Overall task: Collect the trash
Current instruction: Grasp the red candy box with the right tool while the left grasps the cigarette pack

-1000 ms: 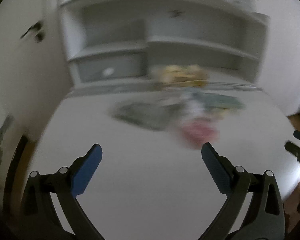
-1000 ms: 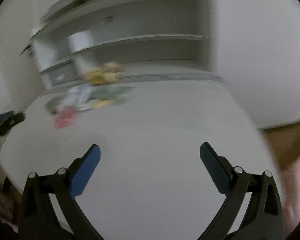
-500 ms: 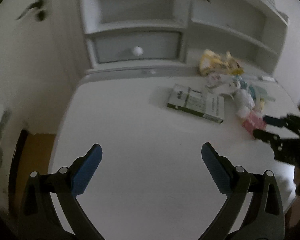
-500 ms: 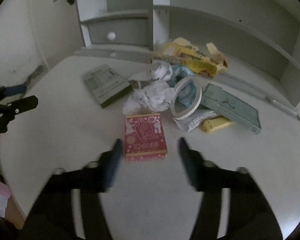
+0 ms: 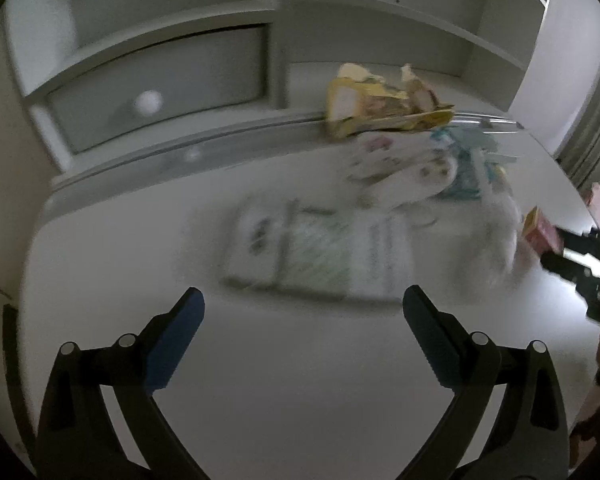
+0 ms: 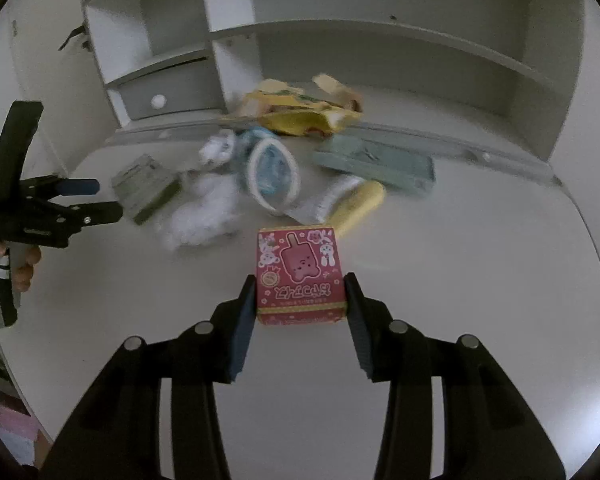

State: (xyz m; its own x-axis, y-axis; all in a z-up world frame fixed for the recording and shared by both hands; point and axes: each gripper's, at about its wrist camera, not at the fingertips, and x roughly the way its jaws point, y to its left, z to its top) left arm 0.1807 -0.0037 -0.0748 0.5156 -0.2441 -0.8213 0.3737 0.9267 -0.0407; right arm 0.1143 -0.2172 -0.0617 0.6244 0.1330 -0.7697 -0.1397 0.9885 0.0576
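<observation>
White desk [image 6: 480,280] under dim light, backed by a shelf unit [image 6: 380,40] with a small knobbed drawer [image 6: 160,98].

Nearest: right gripper [image 6: 300,294], jaws just drawn inward and now bracketing the red popsicle box [image 6: 300,276] on both flanks, pads at or against its sides; looks clamped, though box not yet lifted off the desk. First piece of trash, by the look of it, only now being taken.

Off to the side: left gripper [image 5: 304,320], jaws wide apart with nothing between them, hovering over bare desk just short of the flat grey-green carton [image 5: 320,256]. Blurred in its own view, so contact cannot be judged; seems apart.

Further back, everything else untouched on the desk:
- crumpled white tissue [image 6: 204,212], just beyond the red box
- ring-shaped white and blue wrapper [image 6: 272,174]
- yellow tube [image 6: 360,204] beside a silvery sachet [image 6: 328,200]
- long pale-green box [image 6: 376,162]
- torn yellow packet [image 6: 300,114] against the shelf base

No bin or bag visible in either view; destination unknown. Judged state: barely begun, one item gripped, none collected, remaining pile all still to clear.
</observation>
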